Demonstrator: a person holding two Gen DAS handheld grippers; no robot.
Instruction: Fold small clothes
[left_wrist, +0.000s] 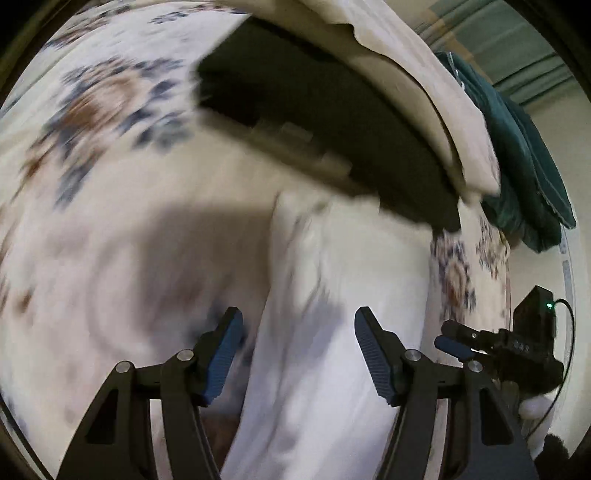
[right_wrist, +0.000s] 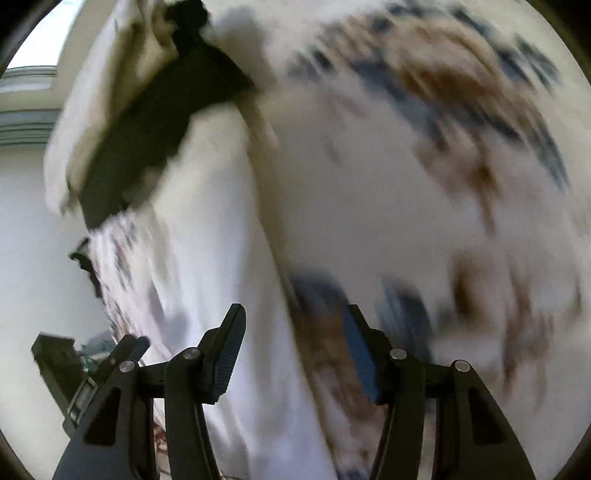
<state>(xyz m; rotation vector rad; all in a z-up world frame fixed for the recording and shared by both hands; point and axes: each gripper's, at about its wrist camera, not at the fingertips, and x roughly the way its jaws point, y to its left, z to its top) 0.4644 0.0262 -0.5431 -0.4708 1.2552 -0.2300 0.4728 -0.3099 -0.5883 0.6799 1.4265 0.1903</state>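
A: Well, both views are smeared with motion blur. What is the cloth like?

B: A soft white garment (left_wrist: 325, 332) lies in a long rumpled strip, running from the near edge up toward the middle, on a cream bedsheet (left_wrist: 110, 110) printed with blue and brown flowers. In the right wrist view the same white garment (right_wrist: 221, 295) runs along the left of the floral bedsheet (right_wrist: 443, 184).

A: And the grippers?

B: The left gripper (left_wrist: 297, 345) has its jaws spread wide, ribbed blue pads facing each other, with the white cloth below the gap; nothing is pinched. The right gripper (right_wrist: 293, 341) is likewise spread, over the garment's edge where it meets the sheet.

A: Anything farther off?

B: A flat dark fabric piece (left_wrist: 332, 129) lies at the far end of the white strip, with a pale beige cloth (left_wrist: 424, 92) curling over its far edge. A dark green bundle (left_wrist: 524, 166), thick and folded, sits at the far right. At the near right the right gripper shows beside the white cloth.
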